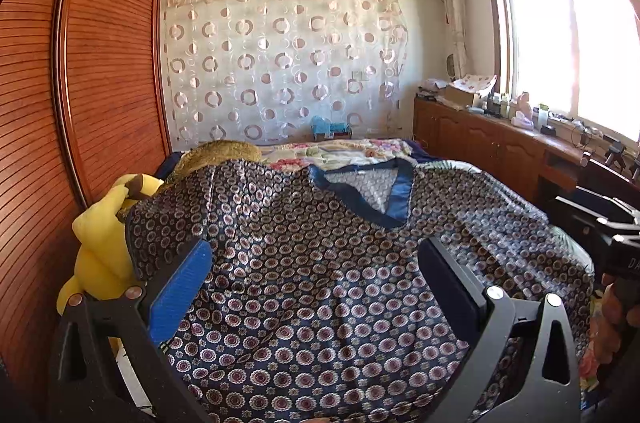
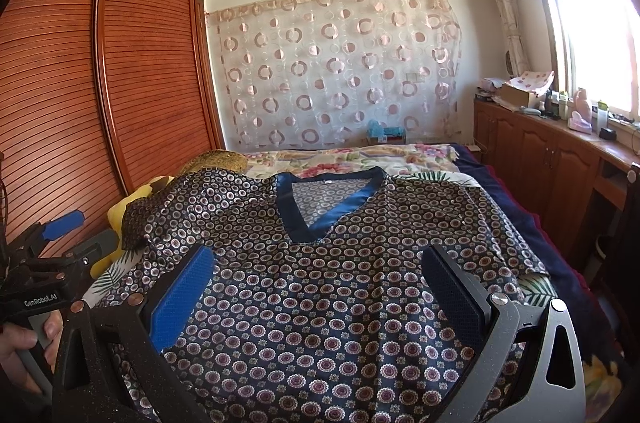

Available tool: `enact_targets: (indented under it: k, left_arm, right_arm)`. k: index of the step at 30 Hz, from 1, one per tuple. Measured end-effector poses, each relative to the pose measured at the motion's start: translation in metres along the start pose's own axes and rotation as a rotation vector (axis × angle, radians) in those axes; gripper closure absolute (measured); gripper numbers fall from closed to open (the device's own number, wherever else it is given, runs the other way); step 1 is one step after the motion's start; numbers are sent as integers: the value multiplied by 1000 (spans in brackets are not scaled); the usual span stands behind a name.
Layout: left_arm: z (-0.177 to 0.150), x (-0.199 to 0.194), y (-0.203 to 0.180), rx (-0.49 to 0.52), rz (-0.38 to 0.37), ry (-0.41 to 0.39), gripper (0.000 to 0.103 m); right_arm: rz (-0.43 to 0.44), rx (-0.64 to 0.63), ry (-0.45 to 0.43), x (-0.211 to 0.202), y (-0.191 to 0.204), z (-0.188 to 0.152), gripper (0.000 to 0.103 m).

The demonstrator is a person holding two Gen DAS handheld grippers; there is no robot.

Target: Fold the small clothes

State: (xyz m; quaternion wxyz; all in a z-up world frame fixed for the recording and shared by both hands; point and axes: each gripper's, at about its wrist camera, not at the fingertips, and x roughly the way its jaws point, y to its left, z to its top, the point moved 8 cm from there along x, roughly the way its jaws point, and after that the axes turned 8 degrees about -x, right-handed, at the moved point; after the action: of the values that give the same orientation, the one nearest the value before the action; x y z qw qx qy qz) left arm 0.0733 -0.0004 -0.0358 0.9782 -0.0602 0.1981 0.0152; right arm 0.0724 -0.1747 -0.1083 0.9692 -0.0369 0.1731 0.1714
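Left claw (image 1: 316,287) and right claw (image 2: 318,293) both spread wide, holding nothing (hovering above the hem end). Dark-blue satin V-neck top with round floral print (image 2: 320,263) lies flat, unfolded, on the floral-quilted bed (image 2: 360,155). No fold made yet; all folding remains.

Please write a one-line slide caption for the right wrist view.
Open right gripper above a dark blue, circle-patterned V-neck top spread flat on the floral bed.
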Motion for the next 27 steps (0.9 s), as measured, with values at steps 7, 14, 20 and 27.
enact_targets:
  k: [7,14,20,27]
  left_arm:
    - [-11,19,29,-11,38,56,0]
    - [-14,31,74,-42,101,88,0]
    - [-17,45,114,-65,133,121,0]
    - [-21,64,155,-60,173,166,0]
  right_arm:
    - [45,8,44,17,4,-8,0]
    - [60,-25,87,44,8,-10,0]
    - [86,-43,113,63,14,-8,0]
    - [131,-77,145,78,14,-7,0]
